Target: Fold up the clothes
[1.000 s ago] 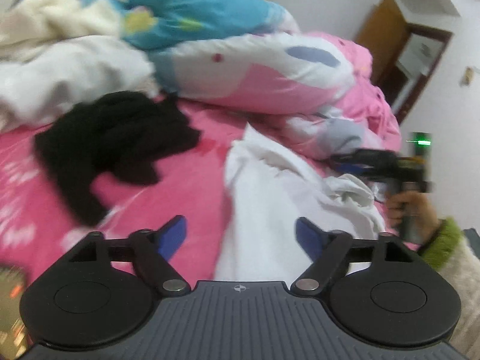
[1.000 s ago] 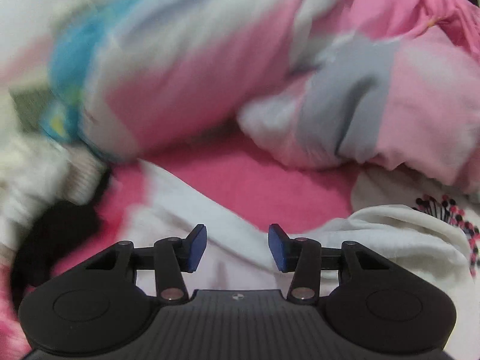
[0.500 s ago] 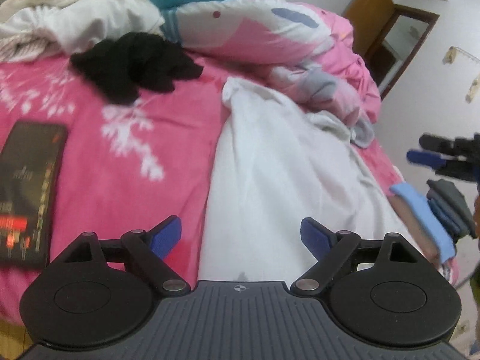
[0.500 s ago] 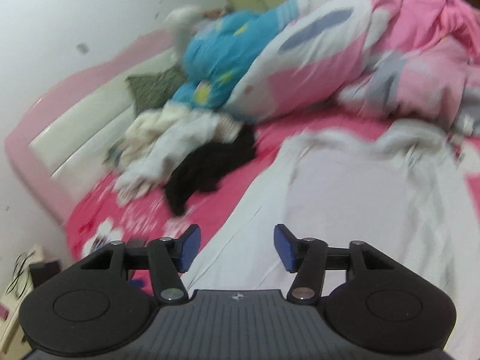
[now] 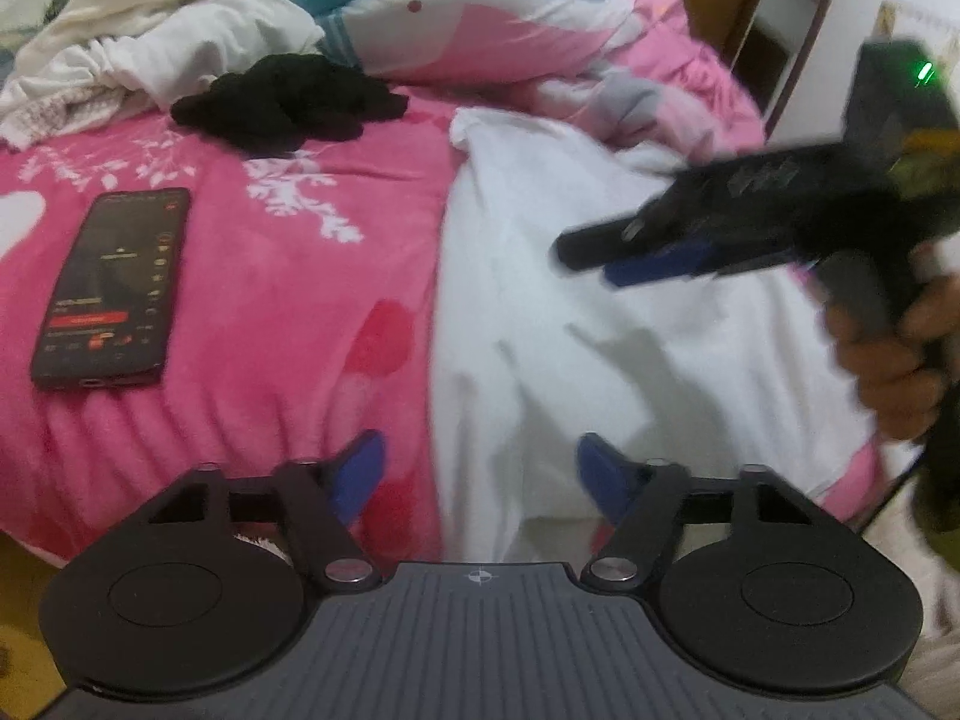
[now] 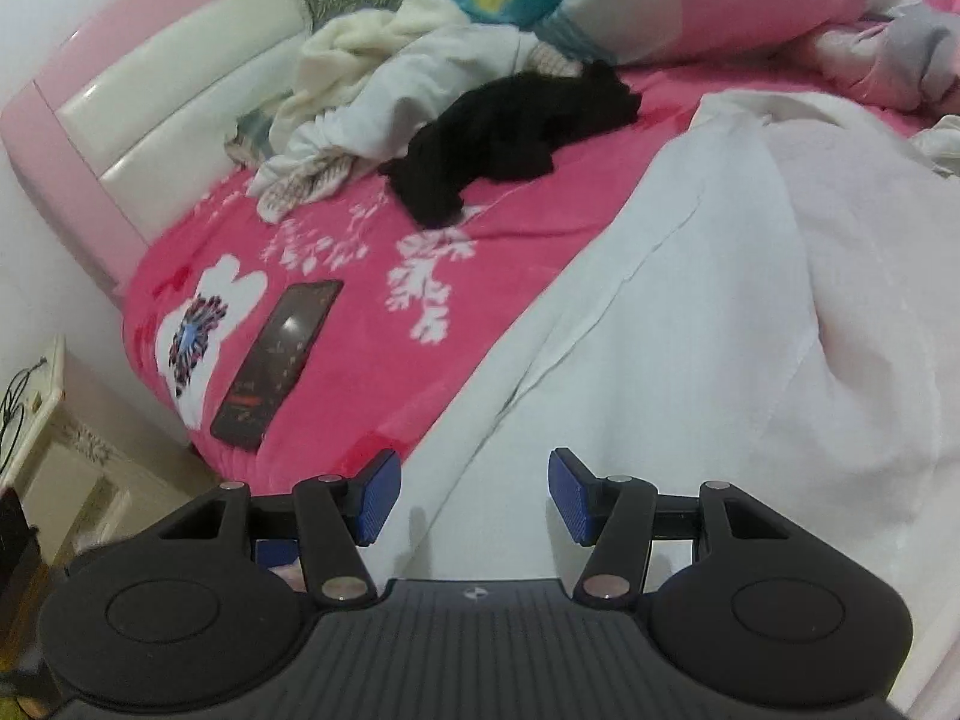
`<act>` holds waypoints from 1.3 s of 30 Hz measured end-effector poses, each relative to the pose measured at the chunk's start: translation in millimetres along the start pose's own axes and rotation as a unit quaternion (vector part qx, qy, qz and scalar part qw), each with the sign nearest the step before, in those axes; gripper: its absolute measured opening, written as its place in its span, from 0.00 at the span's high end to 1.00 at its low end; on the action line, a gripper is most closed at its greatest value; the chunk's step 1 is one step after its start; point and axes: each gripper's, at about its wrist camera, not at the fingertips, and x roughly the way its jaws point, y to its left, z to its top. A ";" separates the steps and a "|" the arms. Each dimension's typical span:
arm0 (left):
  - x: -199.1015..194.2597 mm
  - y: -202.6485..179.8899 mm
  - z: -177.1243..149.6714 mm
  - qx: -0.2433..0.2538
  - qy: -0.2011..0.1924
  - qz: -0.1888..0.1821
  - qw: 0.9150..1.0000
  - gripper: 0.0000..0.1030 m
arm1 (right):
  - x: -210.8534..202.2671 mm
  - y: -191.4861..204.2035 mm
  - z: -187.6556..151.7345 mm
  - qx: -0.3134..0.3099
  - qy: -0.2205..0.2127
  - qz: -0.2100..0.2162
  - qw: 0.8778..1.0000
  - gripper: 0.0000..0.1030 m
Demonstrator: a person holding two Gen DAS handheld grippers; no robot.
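Left gripper [image 5: 477, 471] narrowing, empty over the white garment [image 5: 600, 324] edge, right gripper [image 6: 471, 495] parted, empty, phone [image 5: 111, 288] at ten o'clock, pink bed [image 5: 288, 300] bare between

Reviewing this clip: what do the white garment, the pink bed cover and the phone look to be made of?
White garment: thin woven or knit cloth, matte; it drapes in soft folds with a stitched seam showing. Pink bed cover: plush fleece by the look, fuzzy with a slight sheen and a white floral print. Phone: glass front, glossy, its lit screen reflecting; its body material can't be told.
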 end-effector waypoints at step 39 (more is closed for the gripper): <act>15.0 23.0 -7.4 -0.098 0.013 0.033 0.995 0.59 | -24.5 -53.7 -29.2 0.091 -0.063 0.015 0.994 0.94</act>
